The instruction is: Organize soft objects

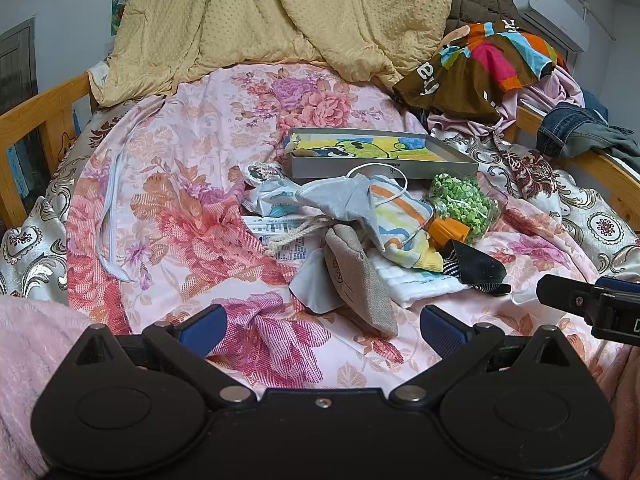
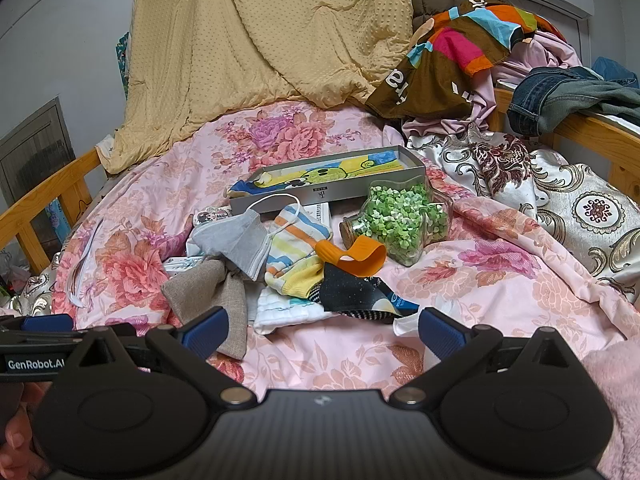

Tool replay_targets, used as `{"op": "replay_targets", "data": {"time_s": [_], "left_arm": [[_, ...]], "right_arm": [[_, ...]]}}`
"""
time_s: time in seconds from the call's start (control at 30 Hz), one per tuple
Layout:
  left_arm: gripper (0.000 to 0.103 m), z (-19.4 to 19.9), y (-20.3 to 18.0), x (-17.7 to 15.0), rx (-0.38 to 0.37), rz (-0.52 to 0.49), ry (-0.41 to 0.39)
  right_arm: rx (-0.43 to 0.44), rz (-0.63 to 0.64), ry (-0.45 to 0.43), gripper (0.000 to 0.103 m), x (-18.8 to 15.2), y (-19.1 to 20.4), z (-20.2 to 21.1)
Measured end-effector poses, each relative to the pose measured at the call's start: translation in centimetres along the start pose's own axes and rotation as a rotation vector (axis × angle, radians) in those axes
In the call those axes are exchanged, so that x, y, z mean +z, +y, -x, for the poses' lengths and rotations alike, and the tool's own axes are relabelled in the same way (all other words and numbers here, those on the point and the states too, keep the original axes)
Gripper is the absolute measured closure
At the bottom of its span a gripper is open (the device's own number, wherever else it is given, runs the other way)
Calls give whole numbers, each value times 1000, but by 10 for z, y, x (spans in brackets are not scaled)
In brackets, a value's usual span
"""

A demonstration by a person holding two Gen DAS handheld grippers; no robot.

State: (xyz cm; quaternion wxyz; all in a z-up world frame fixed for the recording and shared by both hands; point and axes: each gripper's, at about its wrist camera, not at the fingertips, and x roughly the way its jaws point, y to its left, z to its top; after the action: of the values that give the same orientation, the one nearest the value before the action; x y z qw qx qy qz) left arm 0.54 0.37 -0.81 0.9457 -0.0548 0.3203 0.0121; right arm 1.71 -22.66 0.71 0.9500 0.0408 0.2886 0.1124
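Note:
A heap of small soft things lies on the floral bedsheet [image 1: 168, 184]. It holds a beige linen pouch [image 1: 360, 280] [image 2: 208, 292], a grey face mask [image 1: 340, 198] [image 2: 240, 244], a striped cloth [image 1: 400, 220] [image 2: 296, 248], a black sock [image 1: 476, 266] [image 2: 360, 292] and a white folded cloth [image 1: 420, 280] [image 2: 284, 308]. A grey shallow box [image 1: 384, 168] [image 2: 332, 192] with a cartoon cloth inside sits behind the heap. My left gripper [image 1: 322, 330] is open and empty, just short of the pouch. My right gripper [image 2: 322, 330] is open and empty, in front of the sock.
A glass jar of green paper stars [image 1: 460, 204] [image 2: 404, 216] and an orange strap [image 2: 352, 258] lie right of the heap. A yellow quilt [image 1: 280, 20] and piled clothes [image 1: 488, 64] fill the back. Wooden bed rails [image 1: 36, 120] [image 2: 600, 140] run along both sides.

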Motion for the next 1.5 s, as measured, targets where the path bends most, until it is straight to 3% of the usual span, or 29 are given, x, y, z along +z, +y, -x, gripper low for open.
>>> {"op": "replay_targets", "data": {"time_s": [1.13,1.5], "left_arm": [[1,-3,2,-10,-7,0,4],[1,-27,9,18,-73,36,113]], "right_arm": [[1,2,9,0,-3,0,-2],[64,-4,103,0,19,-6,-24]]}}
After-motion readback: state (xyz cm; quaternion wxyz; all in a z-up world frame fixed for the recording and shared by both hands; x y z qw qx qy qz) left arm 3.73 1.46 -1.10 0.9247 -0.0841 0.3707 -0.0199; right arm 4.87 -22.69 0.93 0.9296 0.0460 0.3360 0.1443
